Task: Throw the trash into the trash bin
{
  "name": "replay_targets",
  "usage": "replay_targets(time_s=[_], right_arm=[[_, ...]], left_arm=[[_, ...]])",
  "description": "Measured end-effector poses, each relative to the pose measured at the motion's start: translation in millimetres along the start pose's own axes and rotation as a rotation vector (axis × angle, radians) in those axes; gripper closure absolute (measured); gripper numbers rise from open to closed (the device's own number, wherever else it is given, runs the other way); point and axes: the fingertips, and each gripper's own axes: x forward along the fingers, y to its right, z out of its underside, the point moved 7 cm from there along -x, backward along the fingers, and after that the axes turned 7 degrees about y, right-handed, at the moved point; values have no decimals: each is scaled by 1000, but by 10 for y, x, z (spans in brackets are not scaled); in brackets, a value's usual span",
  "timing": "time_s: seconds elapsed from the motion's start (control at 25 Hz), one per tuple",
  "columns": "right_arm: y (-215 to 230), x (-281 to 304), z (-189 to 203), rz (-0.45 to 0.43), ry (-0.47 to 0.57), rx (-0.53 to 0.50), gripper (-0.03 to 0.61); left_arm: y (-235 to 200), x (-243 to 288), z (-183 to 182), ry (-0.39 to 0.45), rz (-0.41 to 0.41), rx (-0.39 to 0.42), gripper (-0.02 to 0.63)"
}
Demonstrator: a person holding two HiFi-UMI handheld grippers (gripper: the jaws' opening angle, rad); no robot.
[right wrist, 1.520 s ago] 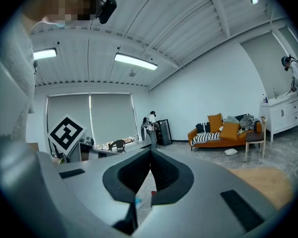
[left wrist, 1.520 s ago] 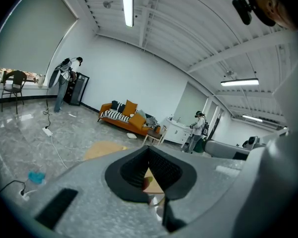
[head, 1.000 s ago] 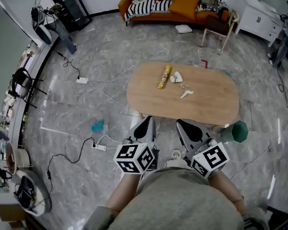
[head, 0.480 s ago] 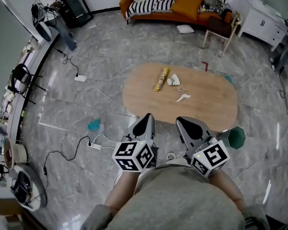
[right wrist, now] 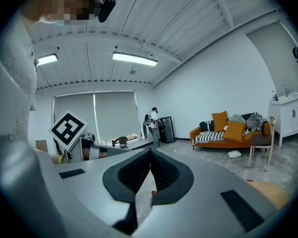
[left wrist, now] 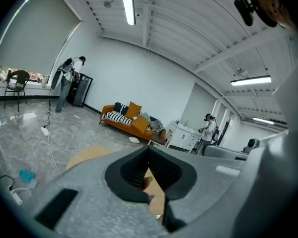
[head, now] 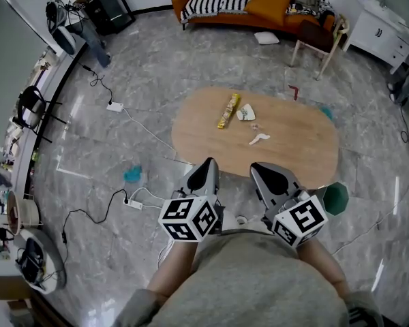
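Head view: oval wooden table (head: 293, 152), crumpled trash (head: 246, 113), green tapered bin (head: 335, 197).

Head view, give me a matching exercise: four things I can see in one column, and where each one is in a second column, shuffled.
1 green trash bin
2 striped cushion
3 yellow wrapper
4 power strip

A on the wooden table
B on the orange sofa
C on the floor, by the table's near right end
D on the floor, left of the table

Pairs: 1-C, 2-B, 3-A, 4-D
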Motion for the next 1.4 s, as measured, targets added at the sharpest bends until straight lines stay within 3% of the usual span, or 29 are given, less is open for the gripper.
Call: replay_targets(time_s=[0.28, 0.72, 1.4], right_arm=[[104, 52, 29, 5, -4, 5, 571], [396, 282, 3, 70, 1, -1, 571], [1045, 975, 146, 112, -42, 42, 571]], left_arm=[[-66, 123, -17, 8, -34, 0, 617], [-210, 600, -101, -15, -6, 9, 617], [-596, 1473, -110, -117, 1, 32, 617]])
